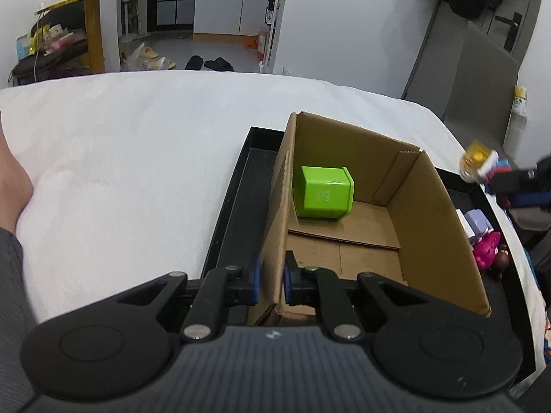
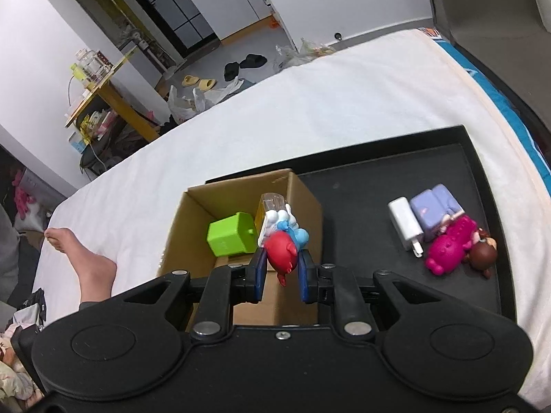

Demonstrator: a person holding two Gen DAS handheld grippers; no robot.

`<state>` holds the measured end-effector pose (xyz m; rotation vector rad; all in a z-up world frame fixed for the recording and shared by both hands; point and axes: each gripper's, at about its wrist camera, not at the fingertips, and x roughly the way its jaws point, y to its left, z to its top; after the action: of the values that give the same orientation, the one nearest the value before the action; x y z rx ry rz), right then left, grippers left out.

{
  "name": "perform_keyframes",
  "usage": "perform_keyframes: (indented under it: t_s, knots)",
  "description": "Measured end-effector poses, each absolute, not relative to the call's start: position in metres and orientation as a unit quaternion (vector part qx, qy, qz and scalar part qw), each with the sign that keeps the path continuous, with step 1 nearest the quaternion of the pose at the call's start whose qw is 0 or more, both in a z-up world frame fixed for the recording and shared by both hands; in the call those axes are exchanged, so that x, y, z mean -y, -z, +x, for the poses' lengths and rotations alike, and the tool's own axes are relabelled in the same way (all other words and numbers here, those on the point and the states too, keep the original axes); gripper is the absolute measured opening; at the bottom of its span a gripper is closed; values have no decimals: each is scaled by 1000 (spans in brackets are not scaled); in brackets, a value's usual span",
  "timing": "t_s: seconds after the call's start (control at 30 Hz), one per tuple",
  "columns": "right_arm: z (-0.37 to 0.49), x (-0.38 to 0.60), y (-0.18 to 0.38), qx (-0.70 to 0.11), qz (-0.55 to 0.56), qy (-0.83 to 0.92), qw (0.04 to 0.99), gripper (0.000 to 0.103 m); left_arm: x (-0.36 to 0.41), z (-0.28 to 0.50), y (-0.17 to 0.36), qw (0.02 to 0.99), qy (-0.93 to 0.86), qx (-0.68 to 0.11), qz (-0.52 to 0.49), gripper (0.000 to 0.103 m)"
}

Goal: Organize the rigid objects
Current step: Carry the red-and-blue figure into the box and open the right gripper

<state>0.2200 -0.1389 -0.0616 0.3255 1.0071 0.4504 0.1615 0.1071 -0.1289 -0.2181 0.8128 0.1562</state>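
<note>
While the left gripper (image 1: 272,282) pinches the box (image 1: 437,206) wall on the tray (image 2: 489,172), the right gripper (image 2: 280,275) clamps the toy (image 2: 280,244) above the box's right wall, long axis pointing forward; the box opening lies just left.
</note>
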Motion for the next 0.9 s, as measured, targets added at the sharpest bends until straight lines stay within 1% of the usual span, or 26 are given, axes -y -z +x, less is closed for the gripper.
perform_keyframes:
  t_s: [0.3, 0.53, 0.9]
  knots:
    - [222, 104, 52, -471, 118, -220, 846, 19, -102, 161, 129, 914, -86, -386, -93, 11]
    - [226, 75, 57, -474, 83, -212, 851, 19, -101, 161, 128, 915, -88, -385, -87, 11]
    - [230, 42, 75, -469, -22, -193, 861, 19, -104, 161, 128, 913, -88, -385, -100, 11]
